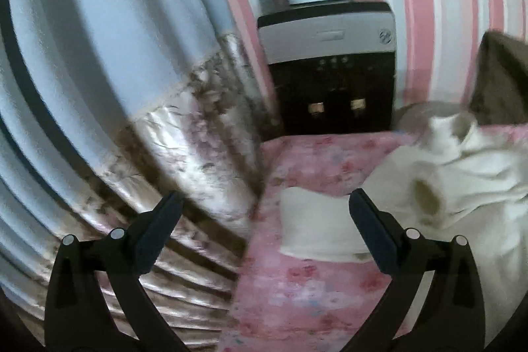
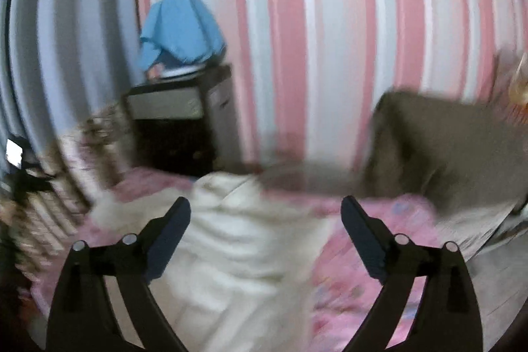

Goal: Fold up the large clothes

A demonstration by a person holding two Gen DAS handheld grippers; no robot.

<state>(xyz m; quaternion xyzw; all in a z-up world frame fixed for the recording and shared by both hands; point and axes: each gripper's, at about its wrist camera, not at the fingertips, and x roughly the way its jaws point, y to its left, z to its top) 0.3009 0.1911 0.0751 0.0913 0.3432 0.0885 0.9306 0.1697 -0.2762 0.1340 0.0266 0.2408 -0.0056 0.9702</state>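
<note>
Both handheld grippers hang in the air, angled downward, their black fingers spread wide with nothing between them. The left gripper [image 1: 264,207], seen from its own wrist camera, has its dark pads [image 1: 158,230] far apart and touching nothing. The right gripper [image 2: 265,213] matches that pose, jaws equally wide and empty.
</note>
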